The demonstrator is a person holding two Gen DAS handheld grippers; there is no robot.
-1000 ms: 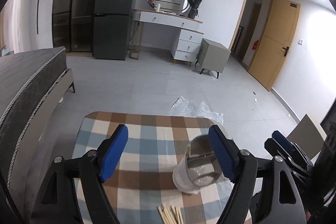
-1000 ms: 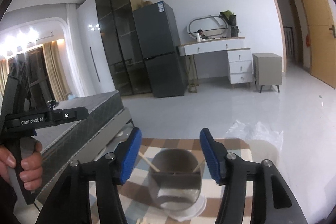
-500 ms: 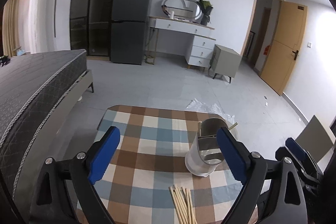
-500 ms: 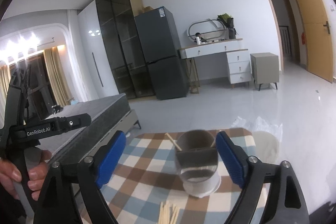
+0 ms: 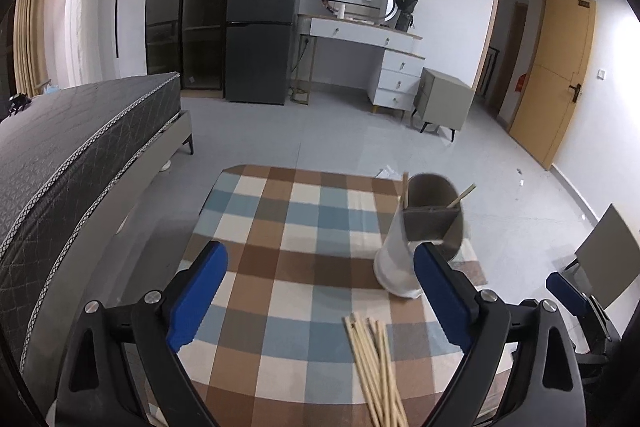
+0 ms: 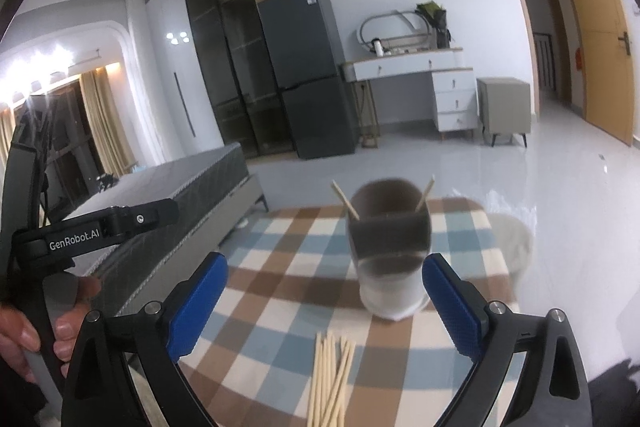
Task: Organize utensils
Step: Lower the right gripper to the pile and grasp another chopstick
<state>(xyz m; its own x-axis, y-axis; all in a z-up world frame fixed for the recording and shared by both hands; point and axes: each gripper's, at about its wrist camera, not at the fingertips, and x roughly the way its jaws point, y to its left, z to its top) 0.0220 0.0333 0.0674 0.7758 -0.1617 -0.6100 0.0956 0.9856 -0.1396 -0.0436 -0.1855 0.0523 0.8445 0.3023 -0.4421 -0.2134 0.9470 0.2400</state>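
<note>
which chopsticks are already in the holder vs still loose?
Two chopsticks stand in the utensil holder, leaning apart at its rim. The rest lie flat as a bundle on the checked tablecloth, nearer the camera.

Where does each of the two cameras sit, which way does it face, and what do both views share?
Left wrist: on the left gripper, facing forward and down at the checked tablecloth; its own blue fingers show, open and empty.
Right wrist: on the right gripper, facing the same way; its open, empty fingers and the person's left hand show.
Shared: the chopstick holder holding two chopsticks, the loose chopsticks, the fridge.
</note>
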